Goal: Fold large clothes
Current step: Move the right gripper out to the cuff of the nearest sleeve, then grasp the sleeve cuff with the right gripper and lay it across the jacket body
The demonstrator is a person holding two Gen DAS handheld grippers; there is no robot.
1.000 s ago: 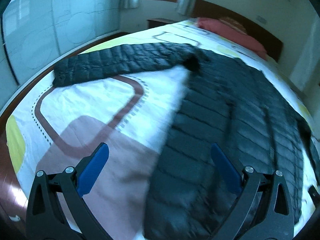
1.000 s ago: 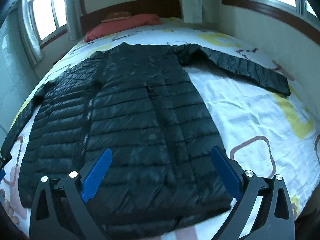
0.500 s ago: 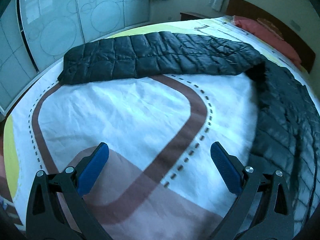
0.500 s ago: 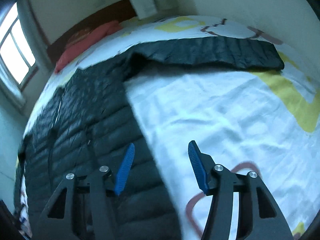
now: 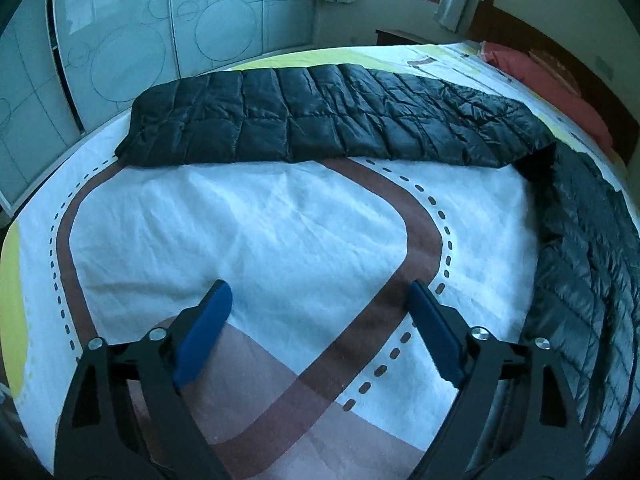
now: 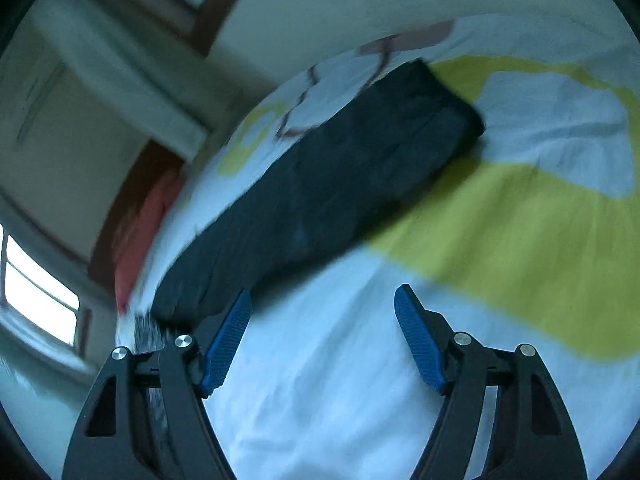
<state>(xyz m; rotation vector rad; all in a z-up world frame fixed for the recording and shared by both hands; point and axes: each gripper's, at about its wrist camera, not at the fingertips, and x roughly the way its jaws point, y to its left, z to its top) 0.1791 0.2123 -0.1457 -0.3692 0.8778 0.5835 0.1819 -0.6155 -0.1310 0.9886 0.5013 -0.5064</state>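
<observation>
Left wrist view: the left gripper (image 5: pixel 318 330) has just narrowed slightly but holds nothing, its jaws apart over the sheet (image 5: pixel 280 220); beyond lies one sleeve (image 5: pixel 320 120) of the black quilted coat, puffy, probably light and slippery, best pinched at the cuff. Right wrist view, blurred: the right gripper (image 6: pixel 322 334), just reopening and empty, faces the other sleeve (image 6: pixel 340 176) flat on the sheet.

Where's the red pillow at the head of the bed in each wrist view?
Left wrist: the red pillow sits at the upper right edge, beyond the black quilted puffer coat, in front of the dark wooden headboard.
Right wrist: the same pillow is a blurred red strip at mid left, beside a sleeve of the coat.
Shared landmark: the headboard, right behind the pillow in both views.
</observation>
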